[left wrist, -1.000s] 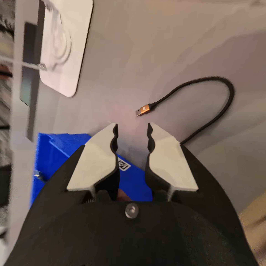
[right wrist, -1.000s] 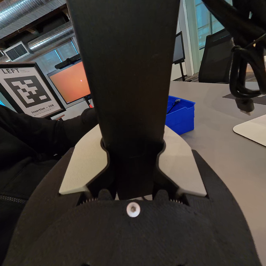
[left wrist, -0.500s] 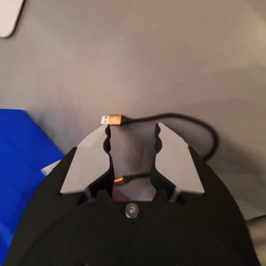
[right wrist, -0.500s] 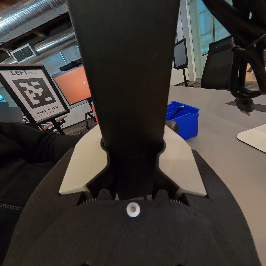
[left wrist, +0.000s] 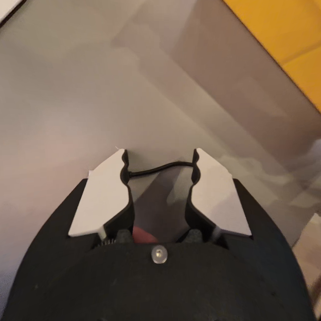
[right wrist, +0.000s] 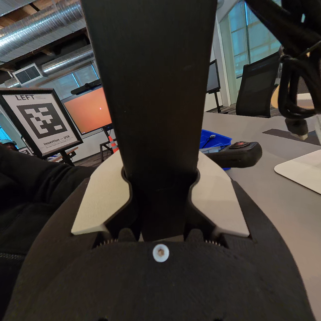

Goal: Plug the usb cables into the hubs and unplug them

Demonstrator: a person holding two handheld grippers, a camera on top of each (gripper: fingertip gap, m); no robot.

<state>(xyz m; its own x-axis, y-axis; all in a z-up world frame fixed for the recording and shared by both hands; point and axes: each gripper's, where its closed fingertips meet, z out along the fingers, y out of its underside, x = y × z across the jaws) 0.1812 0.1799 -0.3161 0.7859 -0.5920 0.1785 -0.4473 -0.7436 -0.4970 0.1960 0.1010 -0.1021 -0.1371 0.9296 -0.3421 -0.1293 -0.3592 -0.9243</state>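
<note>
Grey table (left wrist: pixel 86 104), cable (left wrist: pixel 159 167) crosswise between gripper (left wrist: pixel 160 152) fingers

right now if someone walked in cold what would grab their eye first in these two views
In the right wrist view, a tall black slab, the hub, fills the middle, clamped in the right gripper, with an orange screen glowing behind on the left. In the left wrist view, a thin black cable spans the open left gripper over the grey table.

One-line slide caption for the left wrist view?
Left gripper, jaws open, low over the grey table, a black cable running across the gap between its fingers.
</note>
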